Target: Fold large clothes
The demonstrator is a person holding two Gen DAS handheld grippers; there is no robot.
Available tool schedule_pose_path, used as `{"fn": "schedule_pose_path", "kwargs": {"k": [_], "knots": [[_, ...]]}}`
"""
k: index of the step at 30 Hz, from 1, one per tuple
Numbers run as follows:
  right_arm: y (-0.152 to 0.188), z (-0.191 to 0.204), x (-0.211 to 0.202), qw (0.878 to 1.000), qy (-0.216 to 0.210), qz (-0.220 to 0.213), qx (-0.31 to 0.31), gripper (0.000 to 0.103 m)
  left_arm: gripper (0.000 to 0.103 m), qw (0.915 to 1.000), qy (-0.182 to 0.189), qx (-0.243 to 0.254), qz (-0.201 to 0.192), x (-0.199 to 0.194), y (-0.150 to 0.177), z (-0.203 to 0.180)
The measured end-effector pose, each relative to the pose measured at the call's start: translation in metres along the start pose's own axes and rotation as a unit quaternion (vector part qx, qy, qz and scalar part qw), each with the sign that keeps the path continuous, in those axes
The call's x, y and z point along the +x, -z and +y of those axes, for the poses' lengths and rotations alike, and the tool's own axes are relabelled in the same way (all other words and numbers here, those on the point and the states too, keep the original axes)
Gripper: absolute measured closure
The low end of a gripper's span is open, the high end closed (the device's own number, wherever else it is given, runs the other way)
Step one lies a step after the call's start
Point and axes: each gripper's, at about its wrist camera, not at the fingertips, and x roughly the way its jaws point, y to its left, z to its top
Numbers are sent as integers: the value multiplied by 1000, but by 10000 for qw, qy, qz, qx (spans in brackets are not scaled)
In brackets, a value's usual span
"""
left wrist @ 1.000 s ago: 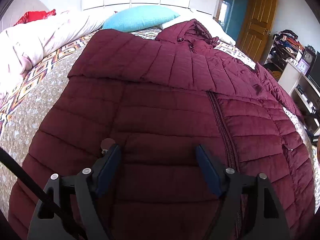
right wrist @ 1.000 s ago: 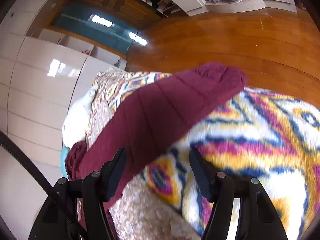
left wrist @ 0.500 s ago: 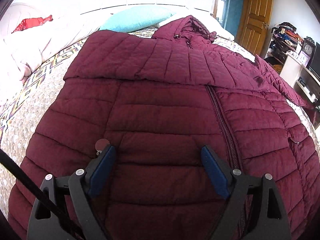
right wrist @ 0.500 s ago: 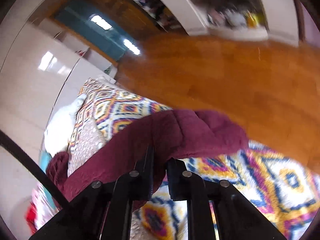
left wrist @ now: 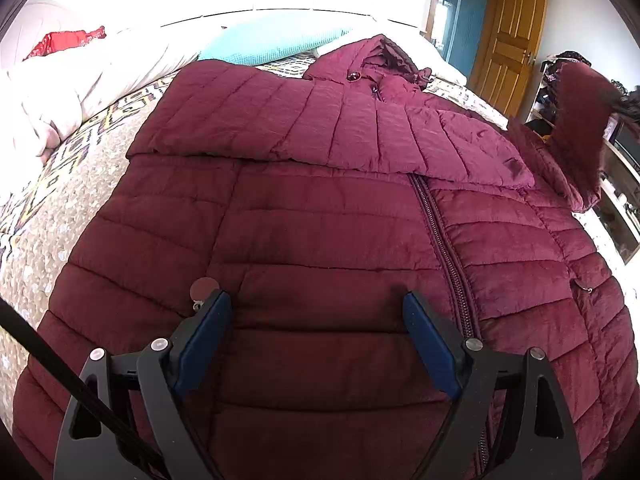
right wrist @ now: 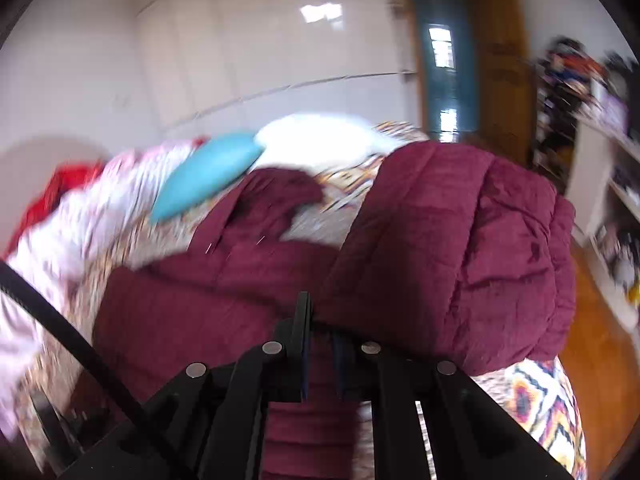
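Two claws are at work on one jacket. Your right claw (right wrist: pixel 320 344) is pinched tight on the jacket's right sleeve (right wrist: pixel 460 248), which is lifted off the bed (right wrist: pixel 552 408) and bunched just ahead of the jaws. Your left claw (left wrist: pixel 316 340) hangs wide and empty, low over the jacket's (left wrist: pixel 320 240) lower front, with the zip (left wrist: pixel 440 232) just to its right. The jacket lies flat on the bed, its long axis running away from you toward the hood (left wrist: pixel 376 56) and a teal pillow (left wrist: pixel 272 42). The other sleeve (left wrist: pixel 304 124) already lies folded across the chest. From your right claw, the jacket's body lies to the left, so the held sleeve likely needs carrying that way, across the chest.
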Motion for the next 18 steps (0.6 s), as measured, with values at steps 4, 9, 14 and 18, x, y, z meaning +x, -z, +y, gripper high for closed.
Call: {"fn": "schedule_pose_path", "kwargs": {"k": [4,9,14,18], "knots": [[31,49,54,9956,-369,751,-415,93,17,9999,117,-84,-30,-1,0,4],[70,73,87,9874,-480,1362,-641,74,17,9996,225,-169,-54,-3,0,7],[94,96,72,9791,-753,1496,-1155,53,17,9995,260,-193,-64,-4,0,7],[100,81,49,9856,-709,1205,-954,43,17,9994,269,-200,-57,-4,-1,8]]}}
